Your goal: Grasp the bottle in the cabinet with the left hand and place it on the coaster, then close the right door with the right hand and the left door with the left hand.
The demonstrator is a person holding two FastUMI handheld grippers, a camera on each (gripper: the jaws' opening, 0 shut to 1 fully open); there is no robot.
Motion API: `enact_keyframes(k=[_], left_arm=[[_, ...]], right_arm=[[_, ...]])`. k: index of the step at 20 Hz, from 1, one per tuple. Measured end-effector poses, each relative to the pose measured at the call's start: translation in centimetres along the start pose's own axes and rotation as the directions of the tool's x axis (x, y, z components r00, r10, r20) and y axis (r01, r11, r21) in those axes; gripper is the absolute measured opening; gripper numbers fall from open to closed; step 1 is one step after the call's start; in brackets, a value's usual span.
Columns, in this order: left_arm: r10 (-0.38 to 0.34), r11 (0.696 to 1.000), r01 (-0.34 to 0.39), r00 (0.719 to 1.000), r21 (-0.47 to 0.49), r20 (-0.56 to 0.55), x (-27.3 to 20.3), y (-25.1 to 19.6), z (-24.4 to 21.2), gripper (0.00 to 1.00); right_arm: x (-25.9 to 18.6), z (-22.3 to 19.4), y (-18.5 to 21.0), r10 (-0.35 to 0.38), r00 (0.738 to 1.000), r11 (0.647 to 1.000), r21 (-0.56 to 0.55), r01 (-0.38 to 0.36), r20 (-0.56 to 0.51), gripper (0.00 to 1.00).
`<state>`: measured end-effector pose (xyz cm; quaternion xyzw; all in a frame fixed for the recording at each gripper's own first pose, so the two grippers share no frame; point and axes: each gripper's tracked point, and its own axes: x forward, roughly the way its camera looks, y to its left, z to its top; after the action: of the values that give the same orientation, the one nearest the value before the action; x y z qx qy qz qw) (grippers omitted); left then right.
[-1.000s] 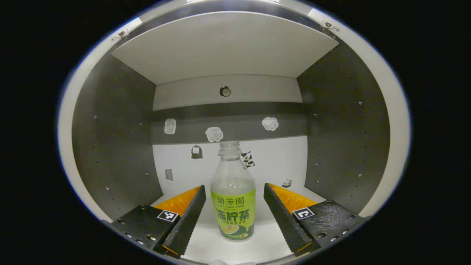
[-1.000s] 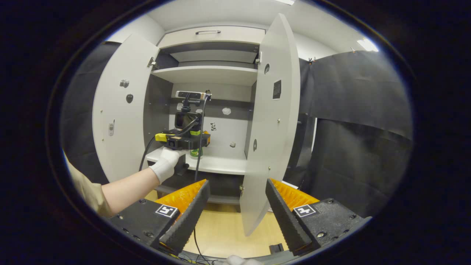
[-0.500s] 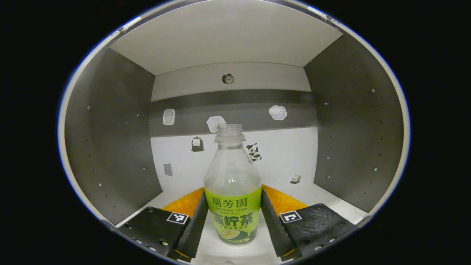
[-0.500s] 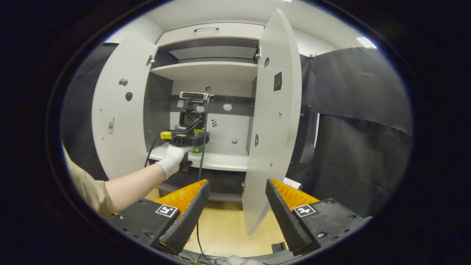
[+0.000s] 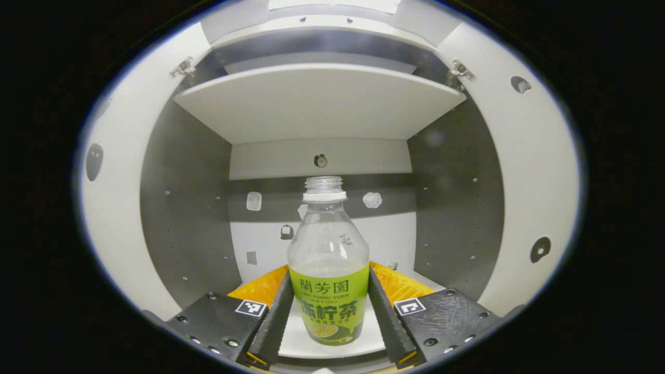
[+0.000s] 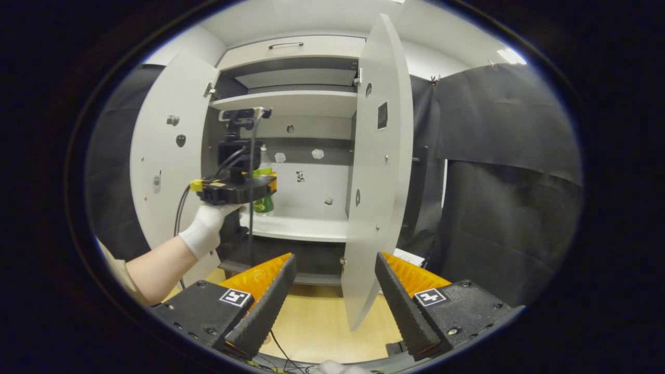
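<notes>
Left gripper view: the left gripper [image 5: 328, 311] is pinching the green-labelled tea bottle [image 5: 328, 270], 1 finger pressing each side of the label, so it's dead ahead between the 2 fingers. The bottle is standing upright, long axis vertical, cap off, with its base looking just clear of the white cabinet shelf [image 5: 332, 340], though that's hard to call. The upper shelf [image 5: 317, 101] is hanging overhead and both open doors are showing at the edges, so the gripper seems to be sitting near the cabinet's front.

Right gripper view: the right gripper [image 6: 332, 291] is hanging spread with nothing between its fingers, well apart from the cabinet. The right door [image 6: 376, 171] is standing open right ahead of it, edge-on, so that hand is the nearer one for closing it. Off to the left, a gloved hand [image 6: 208, 228] is holding the left gripper level, arm reaching forward, with the bottle in front of the shelf. Can't spot the coaster.
</notes>
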<state>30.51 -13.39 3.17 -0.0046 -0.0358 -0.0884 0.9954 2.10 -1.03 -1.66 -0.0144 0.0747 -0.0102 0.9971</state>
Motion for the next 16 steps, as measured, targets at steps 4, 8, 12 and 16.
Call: enact_keyframes(k=[4, 8, 12, 16], left_arm=[[-0.043, 0.999, 0.042, 0.999, 0.020, 0.033, -6.2, -0.6, 1.1, 0.75], [-0.094, 0.995, 0.092, 0.995, 0.033, 0.042, -12.0, -1.5, 0.3, 0.75], [-0.131, 0.991, 0.130, 0.991, 0.042, 0.024, -16.9, -2.5, -2.3, 0.74], [-0.155, 0.988, 0.156, 0.988, 0.016, -0.026, -20.5, -3.0, -6.9, 0.77]], right_arm=[[-0.4, -1.2, 0.1, 0.007, 1.000, 1.000, 0.003, -0.007, -0.015, 0.99], [-0.4, -1.9, -0.2, 0.006, 1.000, 1.000, 0.013, -0.006, -0.021, 0.99], [-0.4, -2.8, -1.0, -0.005, 0.999, 1.000, 0.024, 0.006, -0.035, 0.99], [-0.7, -3.3, -1.5, -0.022, 0.999, 0.999, 0.028, 0.023, -0.041, 0.99]])
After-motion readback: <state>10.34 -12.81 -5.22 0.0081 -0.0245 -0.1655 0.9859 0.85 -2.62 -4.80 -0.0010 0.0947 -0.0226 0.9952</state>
